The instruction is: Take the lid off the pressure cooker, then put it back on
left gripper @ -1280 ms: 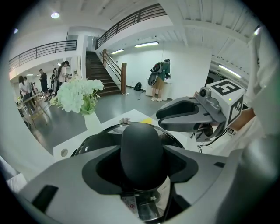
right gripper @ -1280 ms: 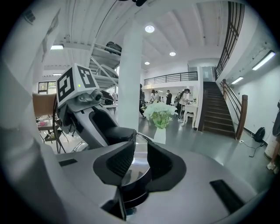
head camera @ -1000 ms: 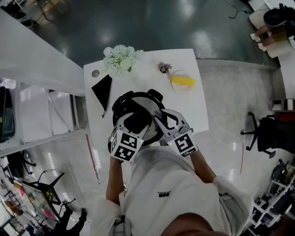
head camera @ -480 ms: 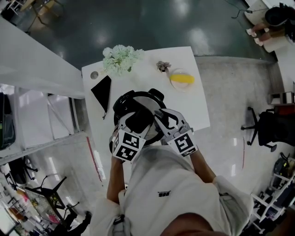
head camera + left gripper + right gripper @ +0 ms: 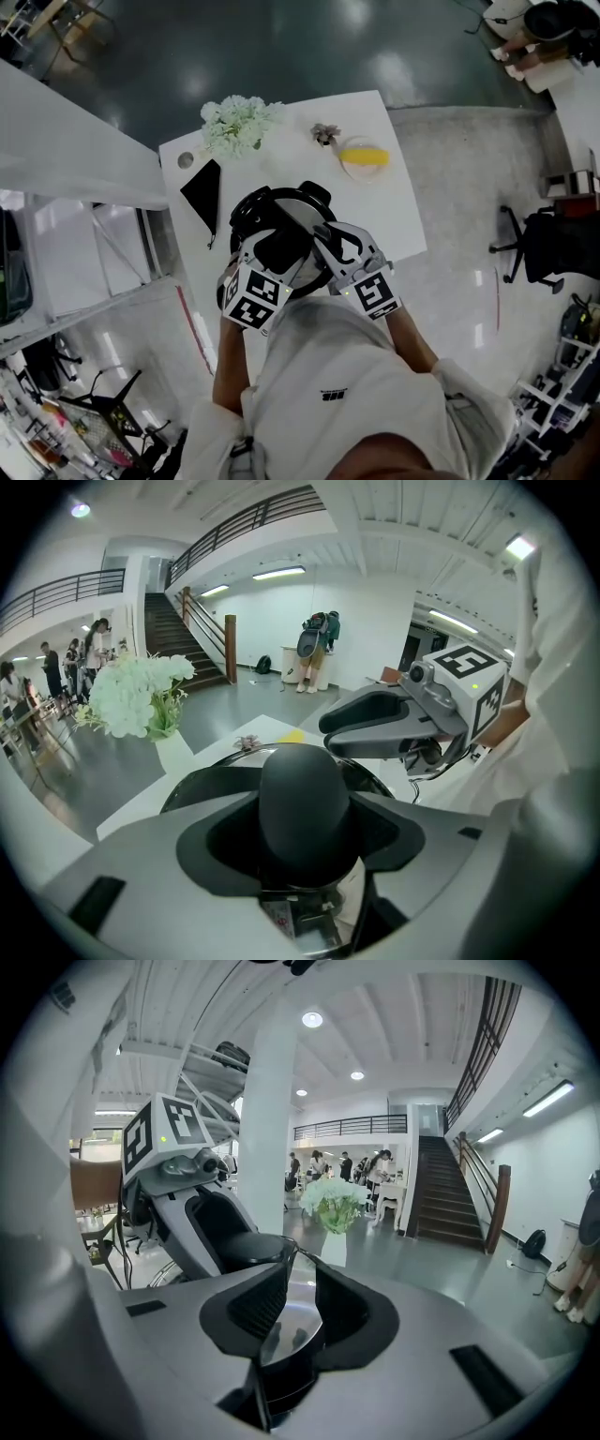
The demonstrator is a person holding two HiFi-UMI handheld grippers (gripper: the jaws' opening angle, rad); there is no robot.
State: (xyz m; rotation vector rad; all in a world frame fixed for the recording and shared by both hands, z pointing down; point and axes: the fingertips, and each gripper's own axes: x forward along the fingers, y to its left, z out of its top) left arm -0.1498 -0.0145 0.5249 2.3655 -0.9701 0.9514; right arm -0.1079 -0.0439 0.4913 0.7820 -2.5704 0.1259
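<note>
Our left hand-held gripper (image 5: 275, 247) stays clamped on the lid knob (image 5: 305, 799) and has barely twisted. The right hand-held gripper (image 5: 325, 242) pinches the pressure cooker rim (image 5: 281, 1335), and the lid looks unreleased.

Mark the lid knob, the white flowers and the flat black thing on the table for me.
lid knob (image 5: 305, 799): left gripper view, front of its dome.
white flowers (image 5: 234, 124): head view, middle of the bunch.
flat black thing (image 5: 202, 189): head view, its centre.

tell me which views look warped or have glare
Both gripper views are fisheye-warped with dark rounded corners; left gripper view, the knob looms large up close; right gripper view, the polished lid mirrors dark shapes; head view, bright spots glare on the dark floor.
</note>
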